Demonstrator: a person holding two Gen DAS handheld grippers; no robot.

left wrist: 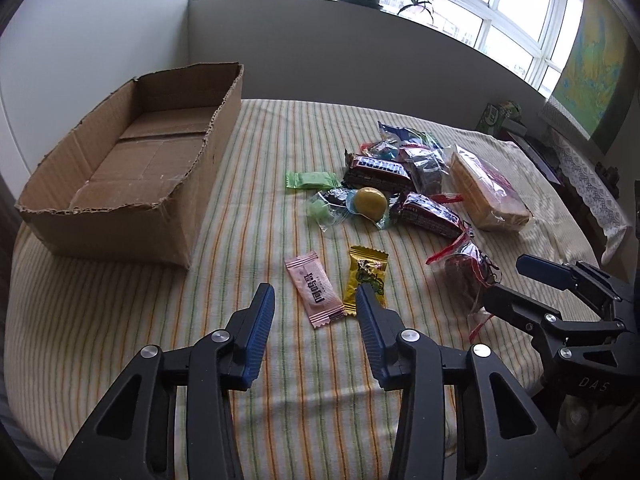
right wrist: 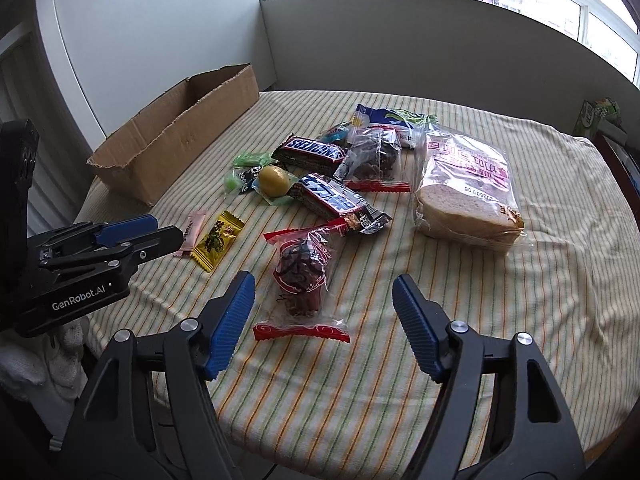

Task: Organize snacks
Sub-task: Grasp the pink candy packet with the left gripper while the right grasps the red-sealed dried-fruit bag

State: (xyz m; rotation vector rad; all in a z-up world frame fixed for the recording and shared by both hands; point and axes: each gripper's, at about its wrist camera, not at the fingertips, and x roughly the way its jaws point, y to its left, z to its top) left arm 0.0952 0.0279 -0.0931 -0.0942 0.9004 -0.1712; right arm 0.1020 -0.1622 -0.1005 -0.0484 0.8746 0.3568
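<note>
Left hand-held gripper (left wrist: 316,300) angled down, jaws apart over pink packet (left wrist: 314,289); right hand-held gripper (right wrist: 324,292) angled down, jaws apart, straddling red-sealed packet (right wrist: 302,276).

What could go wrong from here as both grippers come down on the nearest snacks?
The pink packet and yellow packet lie touching, so the left gripper may pinch both or nudge one away. The right gripper straddles a crinkly clear date bag; it might catch only loose film. Both flat packets could drag the striped cloth.

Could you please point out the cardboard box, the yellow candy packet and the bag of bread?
cardboard box (left wrist: 120,168): left wrist view, inside floor.
yellow candy packet (left wrist: 366,276): left wrist view, wrapper's middle.
bag of bread (right wrist: 466,188): right wrist view, top face.
</note>
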